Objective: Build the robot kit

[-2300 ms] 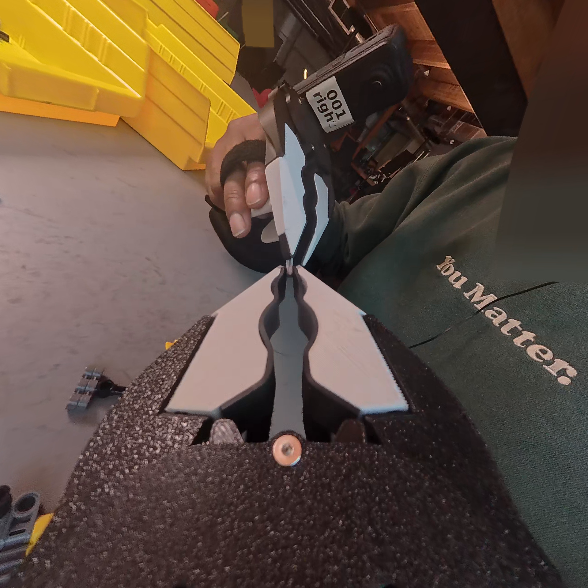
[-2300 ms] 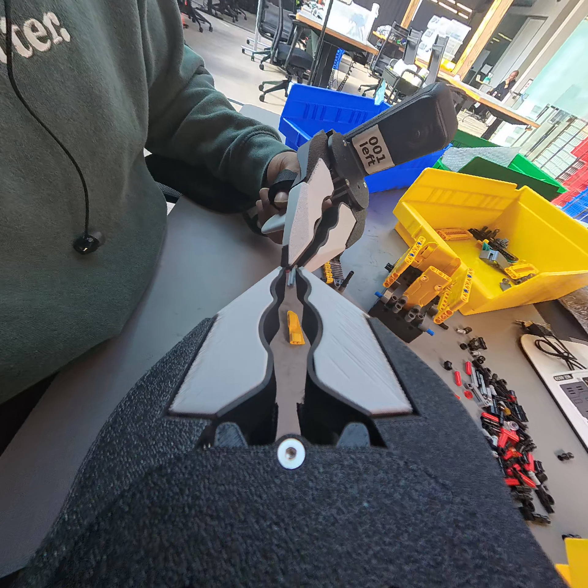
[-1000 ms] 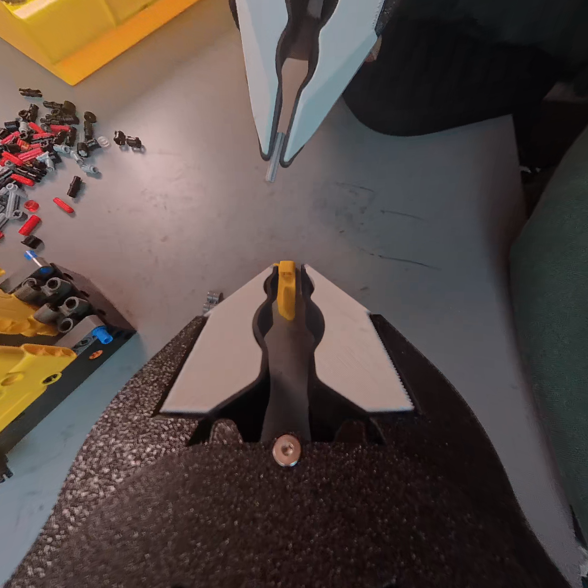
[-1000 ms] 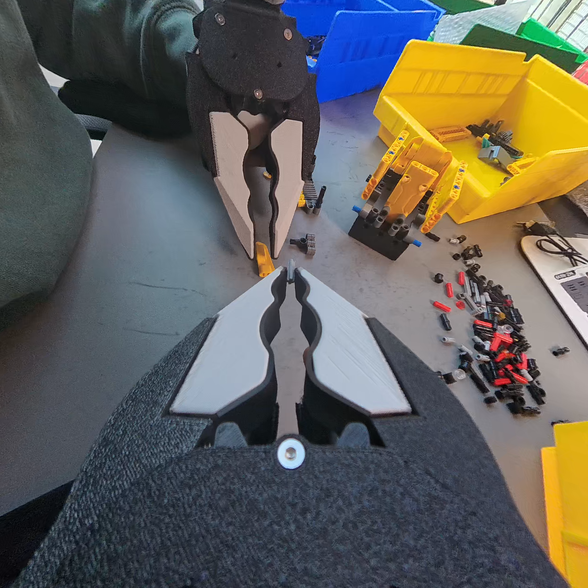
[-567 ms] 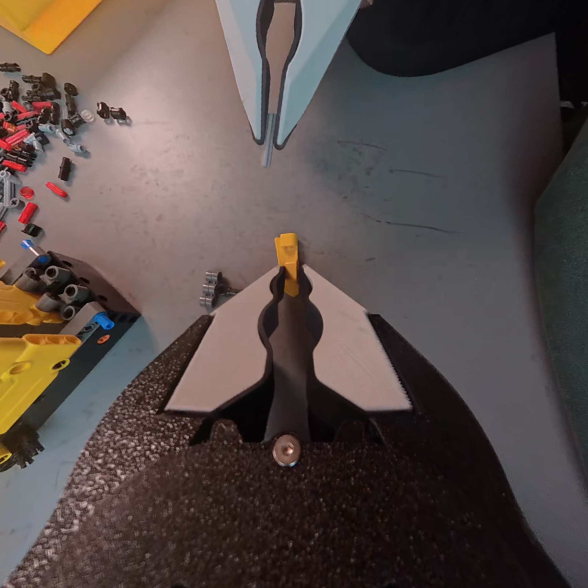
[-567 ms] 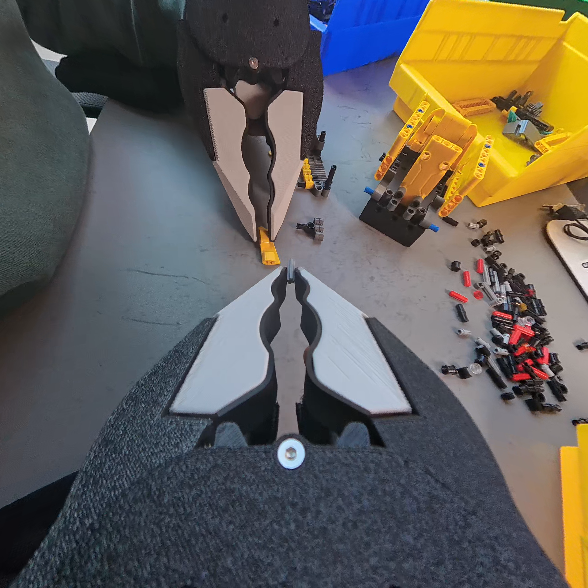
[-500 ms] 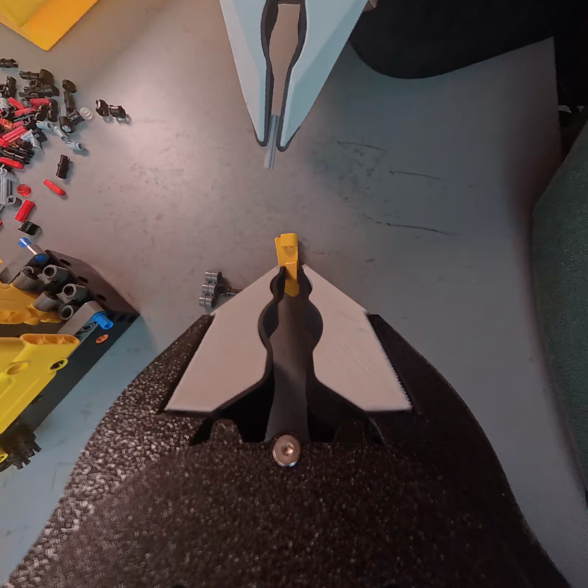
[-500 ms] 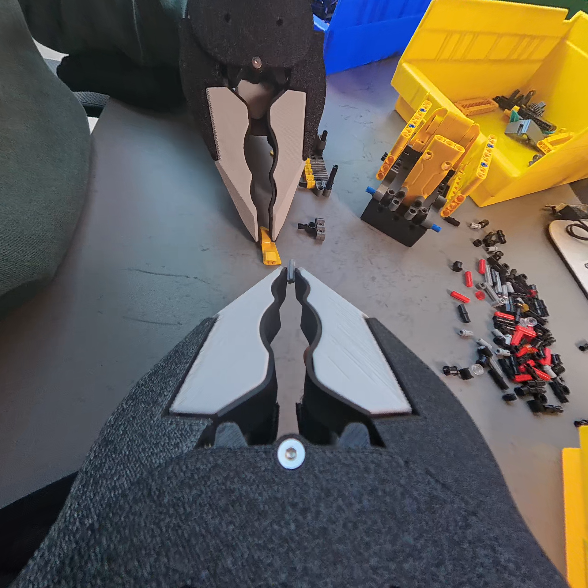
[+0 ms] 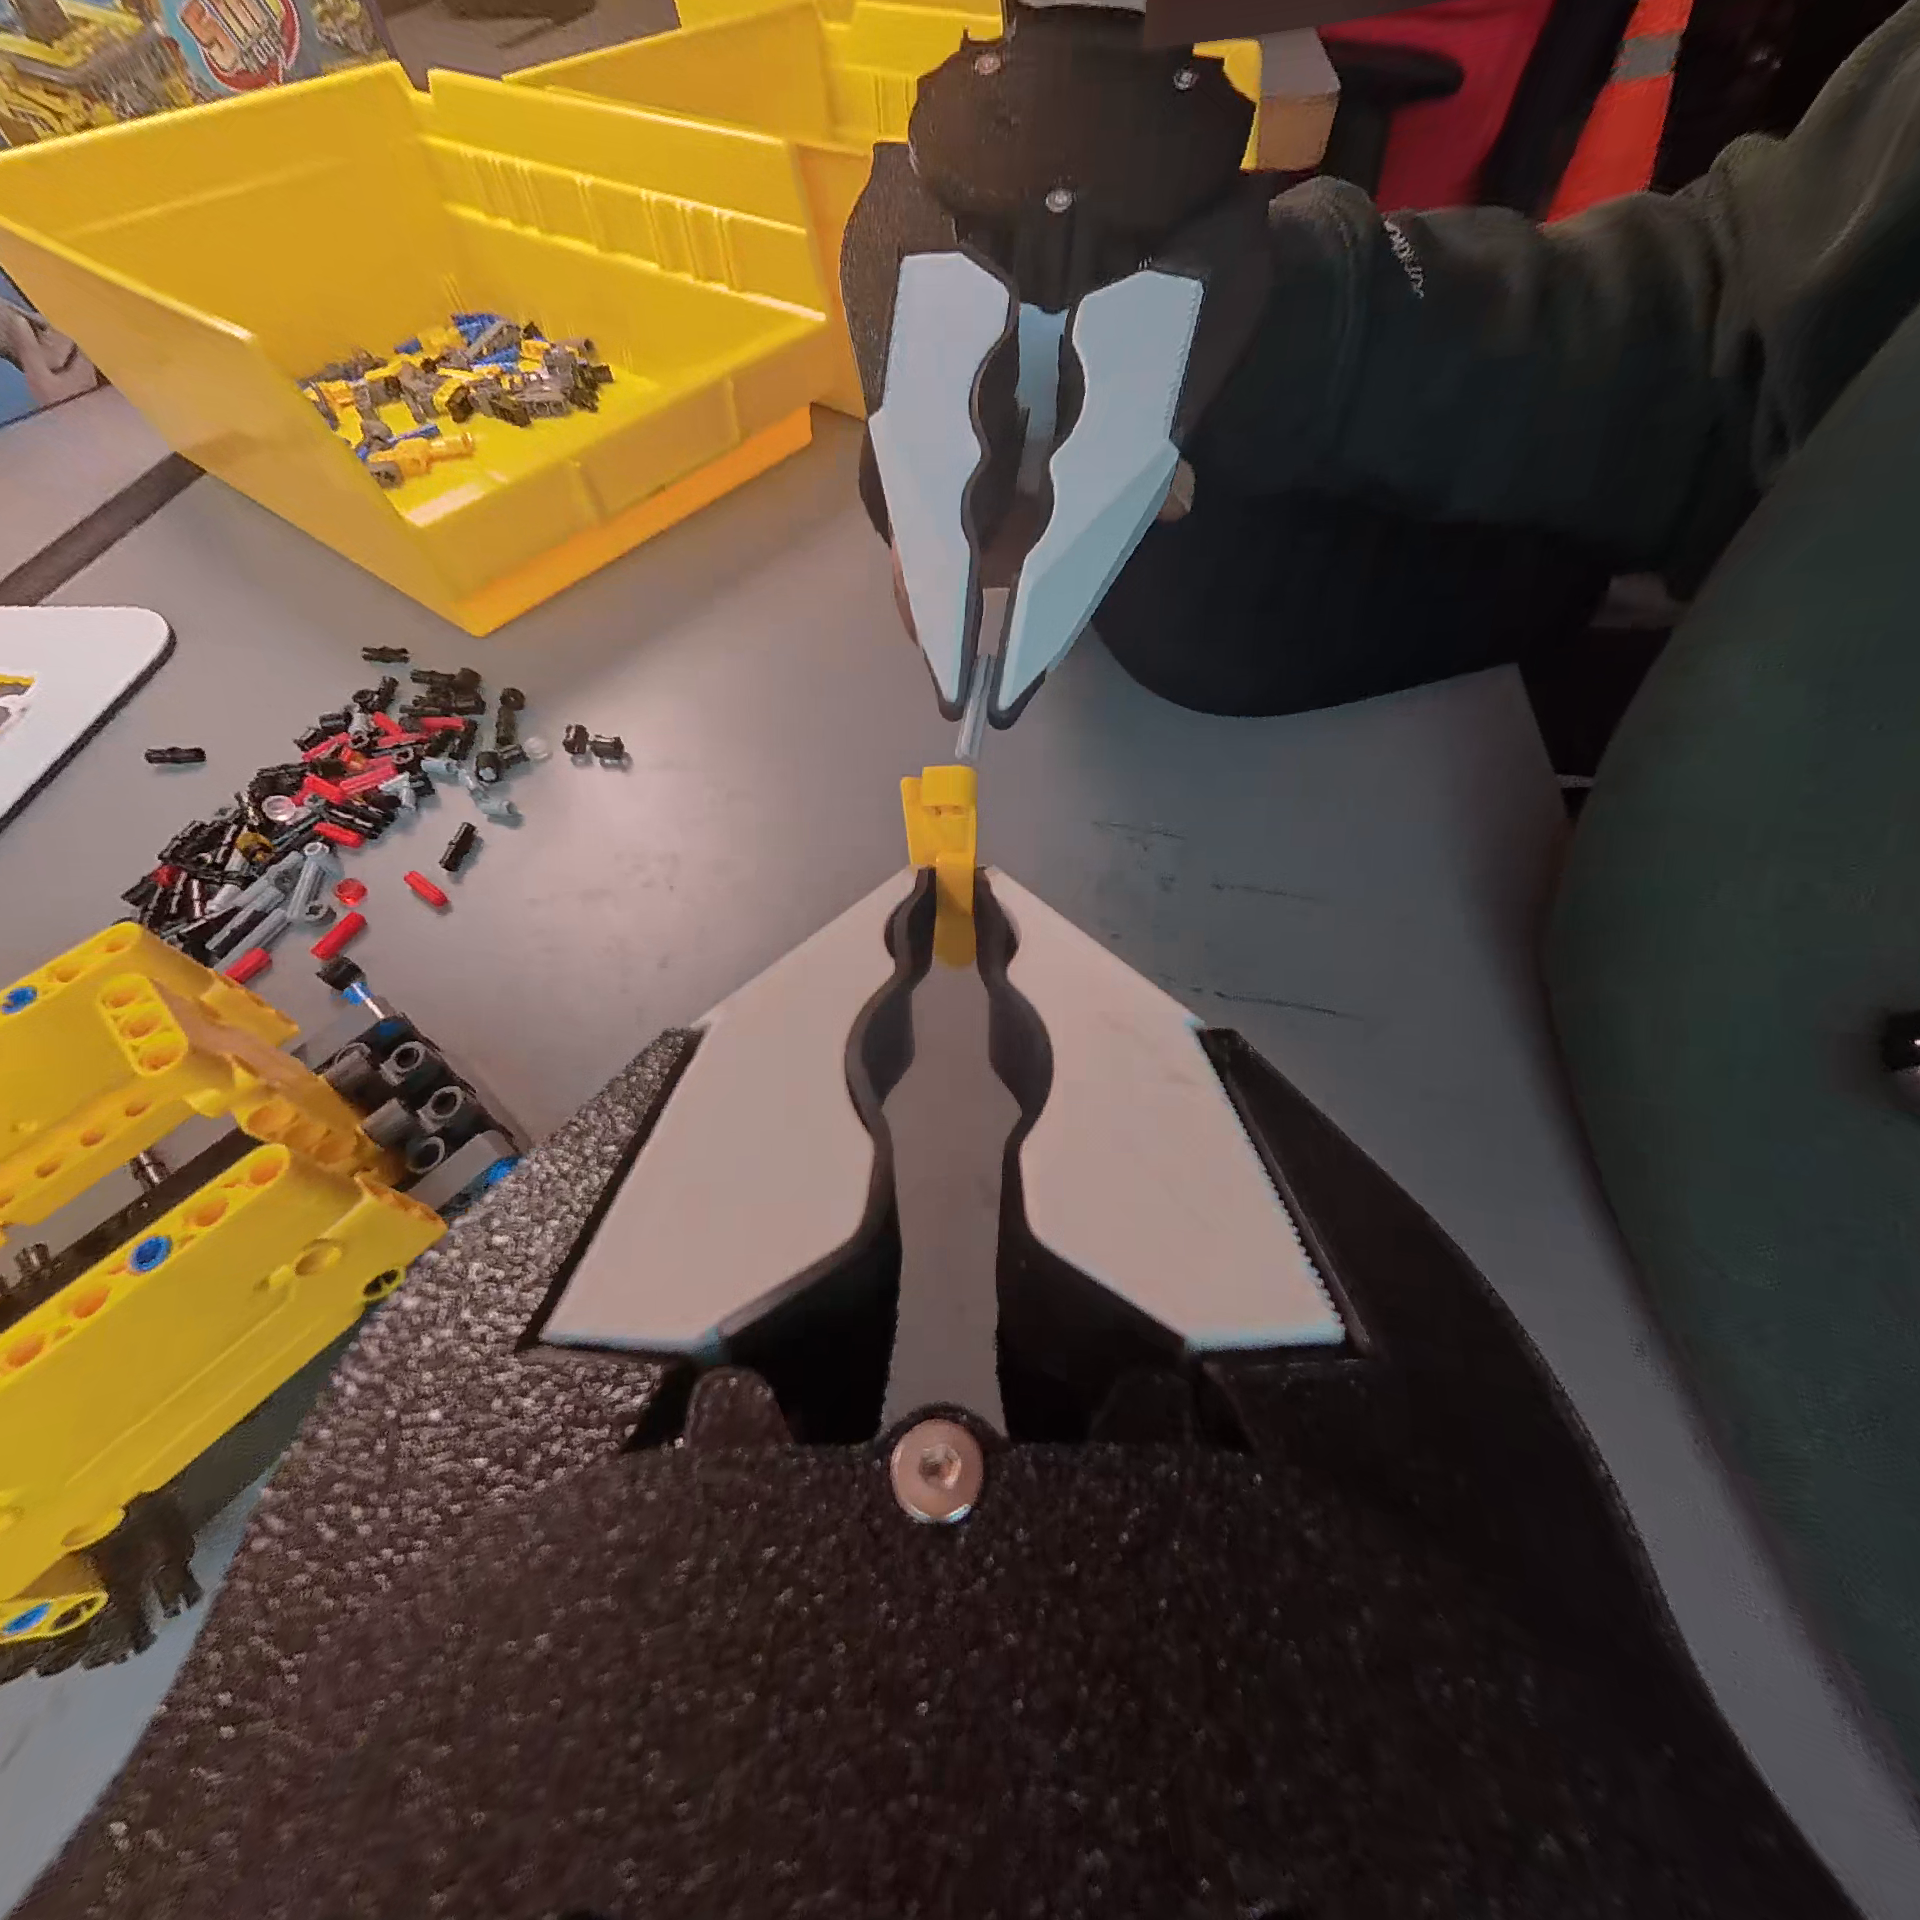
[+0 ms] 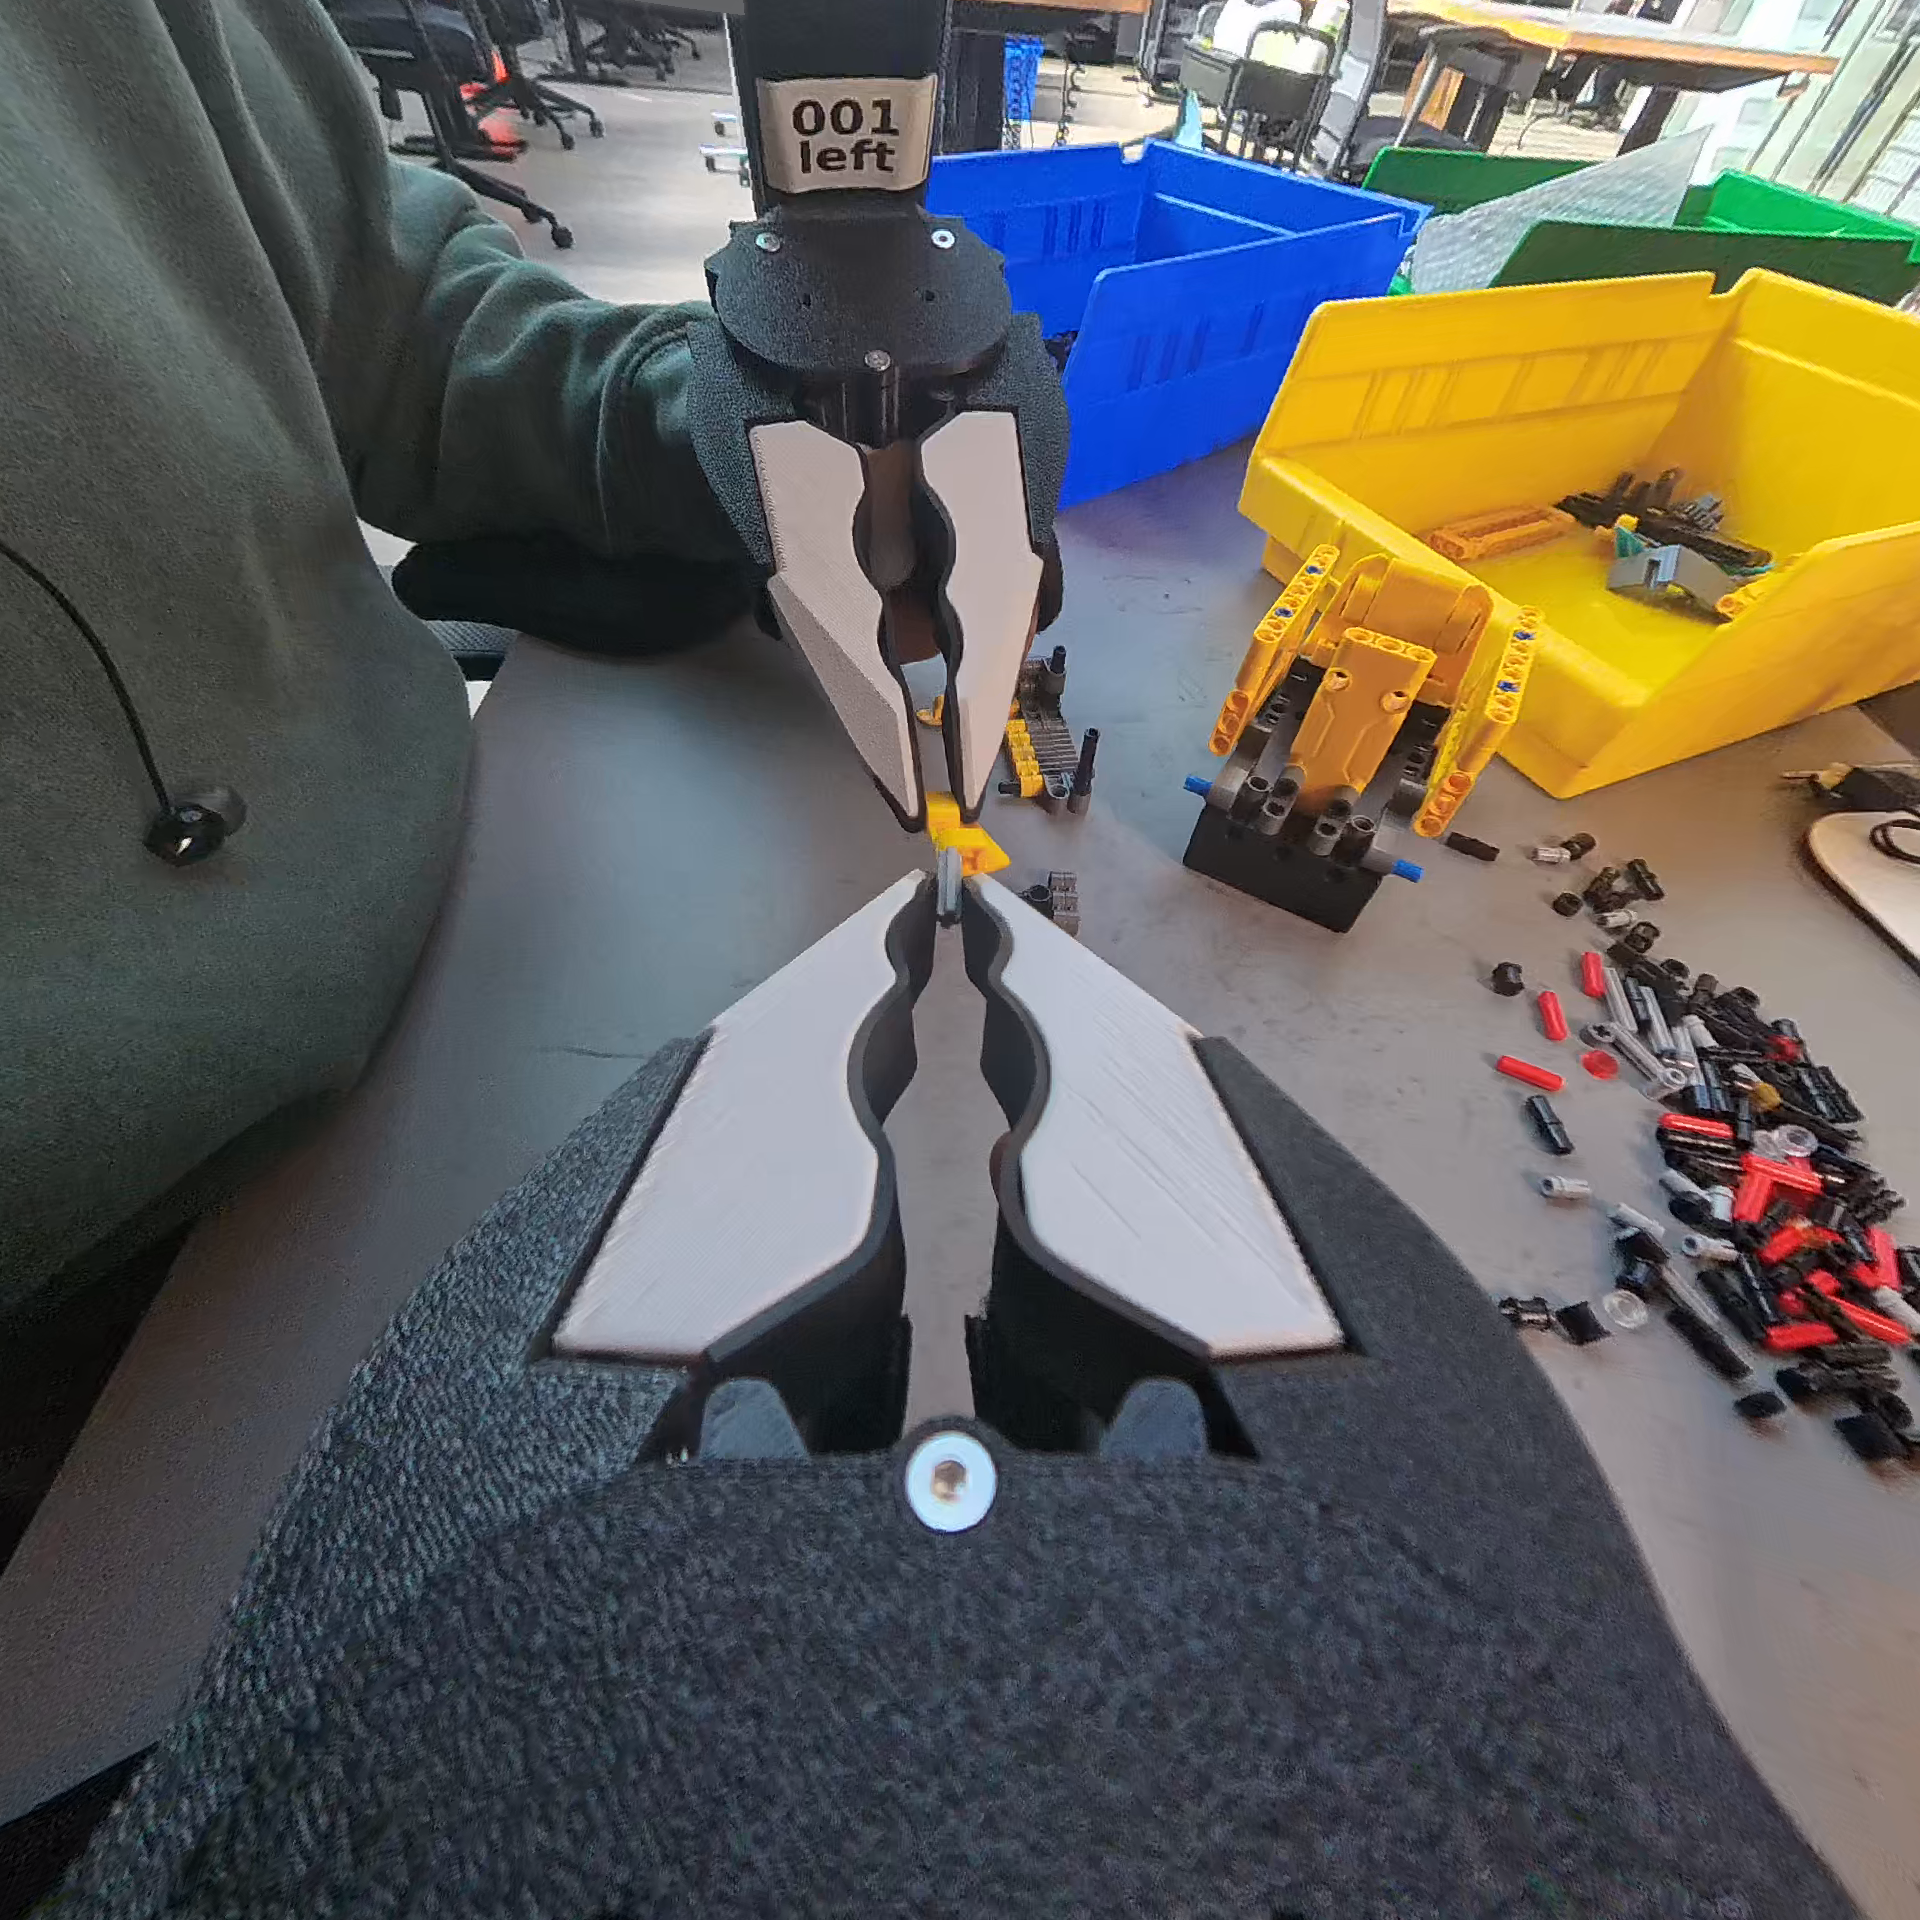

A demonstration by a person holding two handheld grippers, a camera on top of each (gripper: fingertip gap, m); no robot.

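Note:
My left gripper [image 9: 945, 883] is shut on a small yellow connector piece [image 9: 938, 821] that sticks out past its fingertips. My right gripper [image 10: 948, 883] is shut on a thin grey pin [image 10: 948, 881]. The two grippers face each other tip to tip above the grey table [image 9: 675, 852]. In the left wrist view the right gripper [image 9: 975, 712] holds the grey pin [image 9: 970, 727] with its end just above the yellow piece. In the right wrist view the left gripper [image 10: 940, 810] holds the yellow piece [image 10: 961, 840] right against the pin's tip.
A yellow and black brick model [image 10: 1351, 727] stands on the table. A pile of small red, black and grey pins [image 10: 1766, 1143] lies to its right. Yellow bins [image 10: 1662, 499] hold parts; a blue bin [image 10: 1164, 281] stands behind. A person's green sleeve [image 10: 468, 353] is at the left. My left and right fingertips are right by each other.
Both grippers have lifted and tilted up from the table. The pin's tip and the yellow piece have come together; before there was a gap between them.

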